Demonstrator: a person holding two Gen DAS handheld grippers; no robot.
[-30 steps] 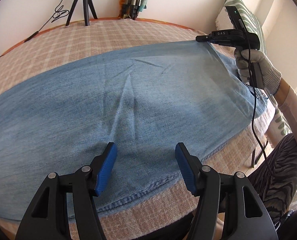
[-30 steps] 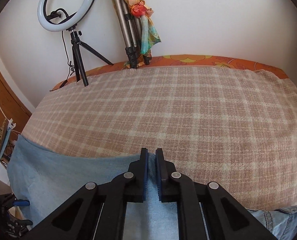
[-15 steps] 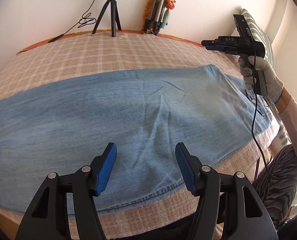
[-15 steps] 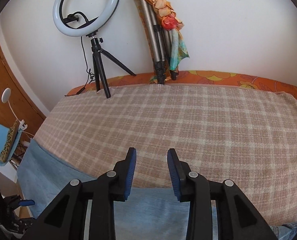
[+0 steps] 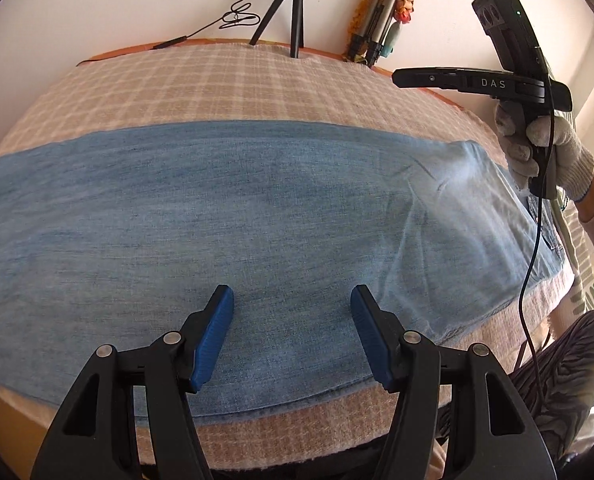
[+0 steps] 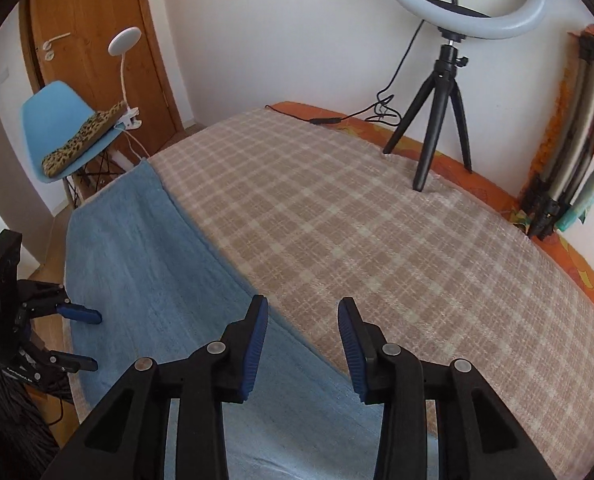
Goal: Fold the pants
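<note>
Released now, the right gripper has let go of the pants; its jaws have just opened and hang spread and empty over the far edge. Spread too, the left gripper hovers above the near hem. One lengthwise fold looks done; crosswise folds remain. Bare checked blanket fills the frame's upper right.

The pants run past the left picture edge, their waist end partly hidden behind the gloved hand; the ring light above them is cropped.
</note>
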